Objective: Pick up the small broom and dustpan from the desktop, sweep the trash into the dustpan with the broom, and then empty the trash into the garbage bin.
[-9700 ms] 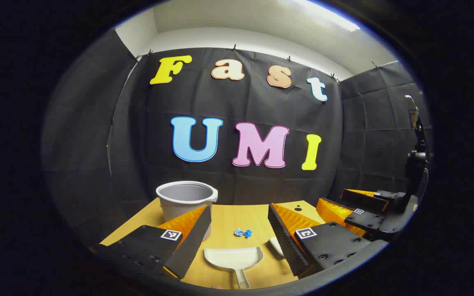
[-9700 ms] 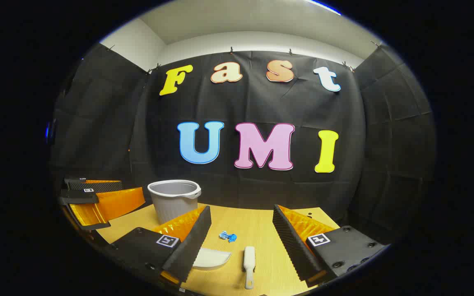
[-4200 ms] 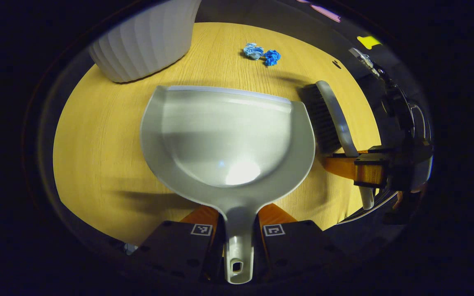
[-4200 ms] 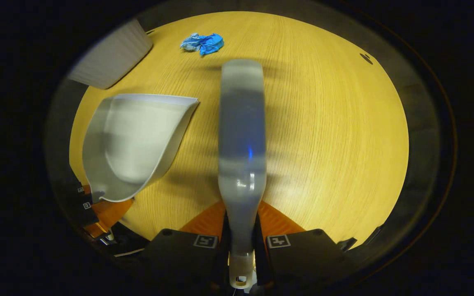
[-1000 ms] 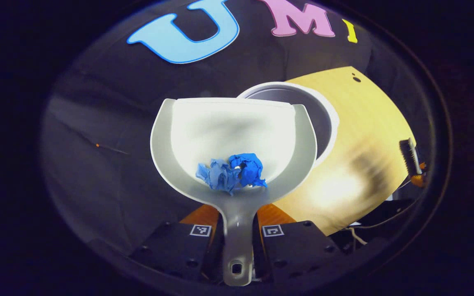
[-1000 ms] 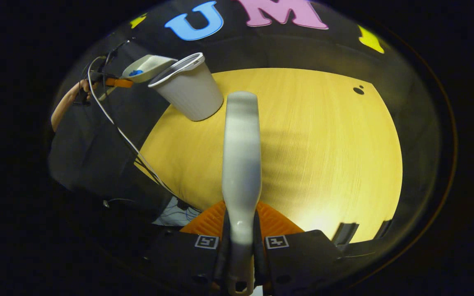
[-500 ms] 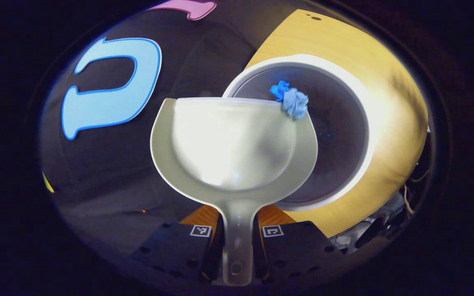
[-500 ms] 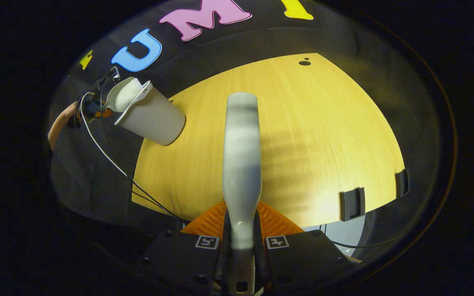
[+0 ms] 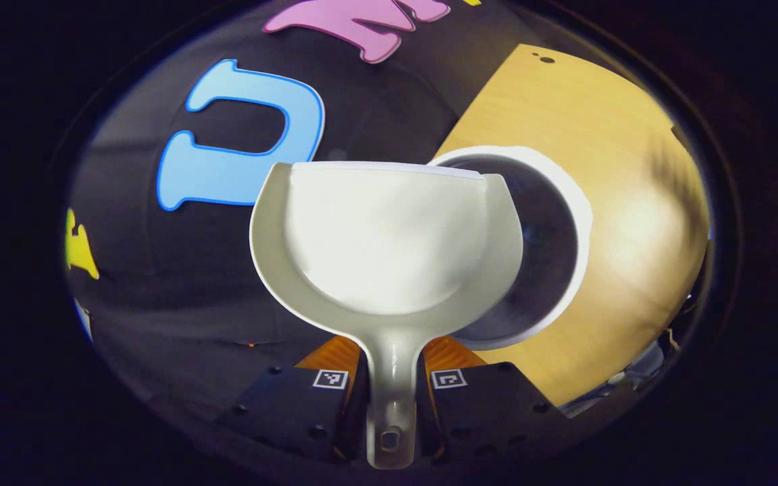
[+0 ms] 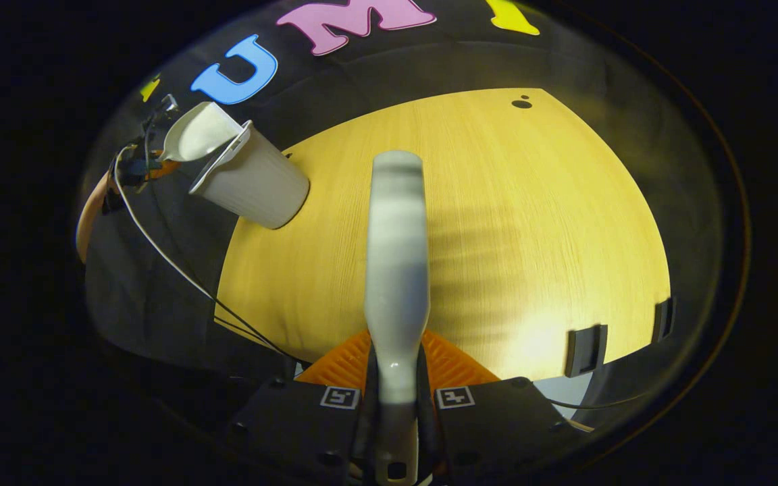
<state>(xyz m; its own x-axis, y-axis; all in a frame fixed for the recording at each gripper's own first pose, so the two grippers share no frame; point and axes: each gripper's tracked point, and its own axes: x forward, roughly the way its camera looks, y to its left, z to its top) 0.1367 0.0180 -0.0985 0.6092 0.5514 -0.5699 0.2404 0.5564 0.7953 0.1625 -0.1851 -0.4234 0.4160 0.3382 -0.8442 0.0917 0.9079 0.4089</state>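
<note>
Left claw is clamping the dustpan handle, pan sitting over the garbage bin rim; the bin's opening is showing at 3 o'clock of the pan. Pan is looking bare. Right claw is clamping the small broom handle, broom pointing to 12 o'clock above the tabletop. Bin is standing at the tabletop's 10 o'clock corner.
</note>
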